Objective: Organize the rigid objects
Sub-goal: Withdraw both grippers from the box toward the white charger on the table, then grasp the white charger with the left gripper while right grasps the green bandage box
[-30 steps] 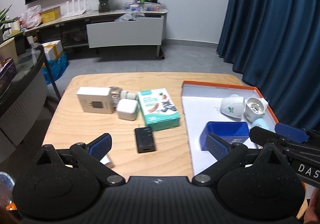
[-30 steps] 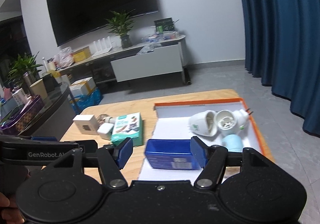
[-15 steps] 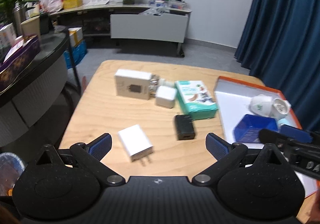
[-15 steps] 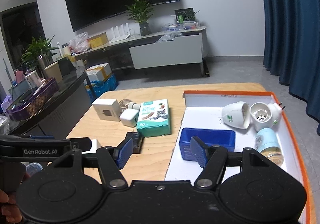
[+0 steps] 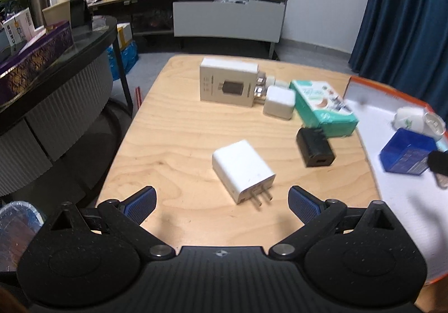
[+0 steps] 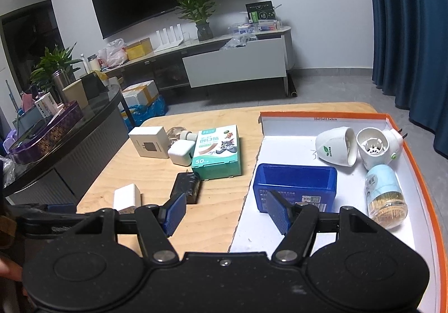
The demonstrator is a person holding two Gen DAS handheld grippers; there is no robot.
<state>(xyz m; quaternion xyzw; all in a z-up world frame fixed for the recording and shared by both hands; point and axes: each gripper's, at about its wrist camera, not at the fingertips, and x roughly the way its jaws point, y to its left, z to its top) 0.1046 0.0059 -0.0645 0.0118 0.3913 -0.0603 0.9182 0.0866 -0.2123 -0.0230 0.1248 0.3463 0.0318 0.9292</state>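
A white plug charger lies on the wooden table with its prongs toward me, just ahead of my open left gripper, which holds nothing. Beyond it are a black charger, a green box, a small white cube charger and a white carton. My right gripper is open and empty at the left edge of the orange-rimmed tray. A blue box lies in the tray just beyond its right finger.
The tray also holds two white plug-in devices and a small bottle on its side. A dark curved counter stands left of the table. Blue curtains hang at the right.
My left gripper has swung left and down from the tray's edge to the white plug charger, which now lies just ahead of its fingers. The right gripper drew back from the blue box, then held still.
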